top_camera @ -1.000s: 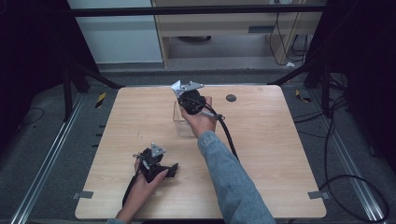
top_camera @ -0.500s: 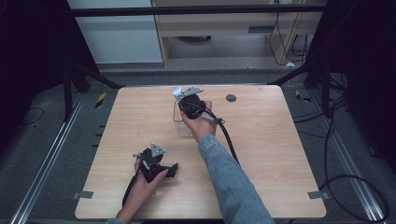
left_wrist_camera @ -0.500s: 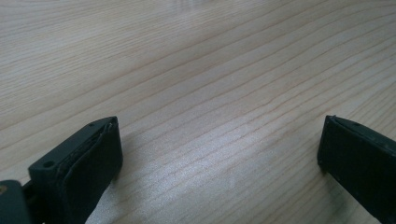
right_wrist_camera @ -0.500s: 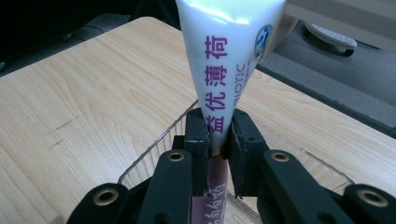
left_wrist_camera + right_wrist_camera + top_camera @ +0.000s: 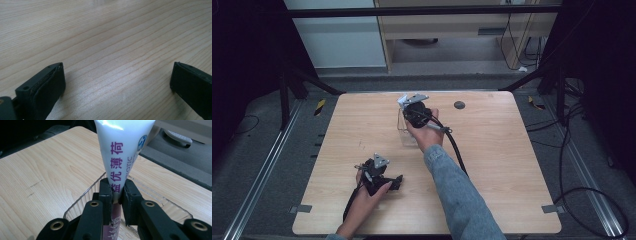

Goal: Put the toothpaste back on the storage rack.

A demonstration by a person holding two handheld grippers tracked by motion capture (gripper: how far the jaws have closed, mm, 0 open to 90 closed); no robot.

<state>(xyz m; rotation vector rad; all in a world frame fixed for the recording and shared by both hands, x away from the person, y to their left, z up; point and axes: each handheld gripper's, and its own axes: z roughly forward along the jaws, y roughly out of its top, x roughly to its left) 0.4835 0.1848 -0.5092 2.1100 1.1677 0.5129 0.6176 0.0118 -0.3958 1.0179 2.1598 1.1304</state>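
Right gripper with the clamped white tube has shifted slightly toward the far edge, now above the far end of the clear container; grey top plate tilted flatter than before.

High view: overhead, facing forward and down onto whole table. Gripper views: close, along jaws; right one shares clear container, upper centre overhead.

Free room and obstacles on the table

The clear container and a small dark disc stand at the far middle; bare wood lies on both sides.
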